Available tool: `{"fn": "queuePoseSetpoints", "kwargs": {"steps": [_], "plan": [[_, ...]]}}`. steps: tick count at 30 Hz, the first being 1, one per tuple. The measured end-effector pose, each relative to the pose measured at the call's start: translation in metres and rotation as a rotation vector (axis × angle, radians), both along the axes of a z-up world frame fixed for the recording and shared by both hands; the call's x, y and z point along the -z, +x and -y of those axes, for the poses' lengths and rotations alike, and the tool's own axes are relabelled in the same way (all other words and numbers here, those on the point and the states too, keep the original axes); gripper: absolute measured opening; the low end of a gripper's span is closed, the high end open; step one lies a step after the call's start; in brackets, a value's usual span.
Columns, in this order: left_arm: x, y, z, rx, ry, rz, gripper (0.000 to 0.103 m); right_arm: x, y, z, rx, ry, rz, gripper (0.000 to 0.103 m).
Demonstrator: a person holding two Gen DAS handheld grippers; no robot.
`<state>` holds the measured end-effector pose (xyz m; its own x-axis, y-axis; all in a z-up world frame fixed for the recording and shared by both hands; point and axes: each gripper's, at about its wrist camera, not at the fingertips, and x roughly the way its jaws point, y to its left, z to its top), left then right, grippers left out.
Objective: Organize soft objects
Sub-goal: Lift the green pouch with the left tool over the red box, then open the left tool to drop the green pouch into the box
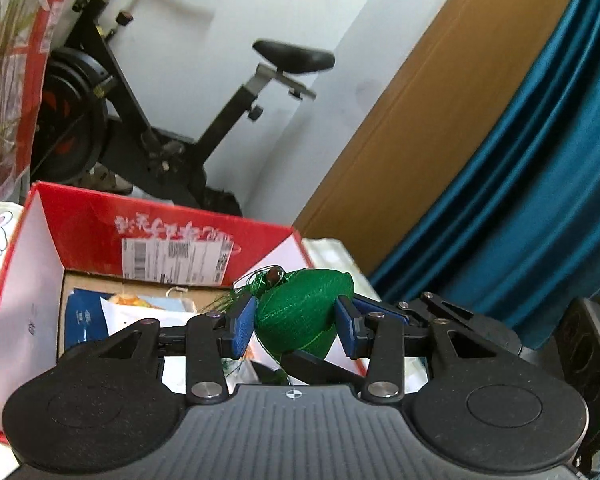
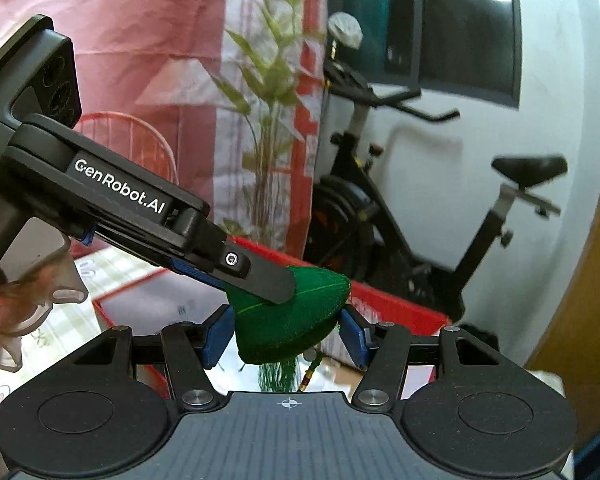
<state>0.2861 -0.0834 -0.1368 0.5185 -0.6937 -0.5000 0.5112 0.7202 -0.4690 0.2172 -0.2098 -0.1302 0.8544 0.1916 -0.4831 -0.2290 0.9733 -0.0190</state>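
A green soft sachet (image 1: 306, 316) with a bead and tassel is pinched between the blue pads of my left gripper (image 1: 296, 330), held above an open red box (image 1: 172, 236). In the right wrist view the same green sachet (image 2: 300, 328) sits between the pads of my right gripper (image 2: 286, 336), which touch its two sides. The left gripper's finger (image 2: 256, 276) also lies across its top there. Both grippers hold the sachet at once. Its green tassel (image 2: 278, 376) hangs below.
The red box holds paper packets (image 1: 140, 308) and stands on a checked cloth (image 2: 60, 332). An exercise bike (image 1: 160, 120) stands behind by the white wall. A teal curtain (image 1: 520, 160) and a wooden panel (image 1: 400, 100) are on the right; a plant (image 2: 268, 100) is on the left.
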Motion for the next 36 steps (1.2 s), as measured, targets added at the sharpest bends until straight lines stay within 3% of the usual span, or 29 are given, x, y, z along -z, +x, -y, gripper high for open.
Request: {"fn": "queuePoseSetpoints", "kwargs": {"steps": [5, 10, 13, 27, 36], "plan": [[0.015, 0.018, 0.015, -0.009, 0.025, -0.018, 0.044, 0.021, 0.01, 0.01, 0.051, 0.002, -0.031, 0.054], [0.02, 0.027, 0.024, -0.064, 0.077, 0.039, 0.05, 0.034, 0.017, 0.007, 0.137, -0.108, -0.025, 0.057], [0.022, 0.025, 0.012, -0.07, 0.091, 0.04, 0.05, 0.037, 0.013, 0.008, 0.131, -0.076, -0.039, 0.057], [0.001, -0.027, -0.051, -0.094, 0.191, 0.103, 0.05, 0.027, -0.03, -0.018, 0.152, 0.009, -0.023, 0.056], [0.004, -0.077, -0.091, -0.12, 0.225, 0.113, 0.05, 0.023, -0.072, -0.036, 0.163, 0.045, -0.017, 0.056]]}}
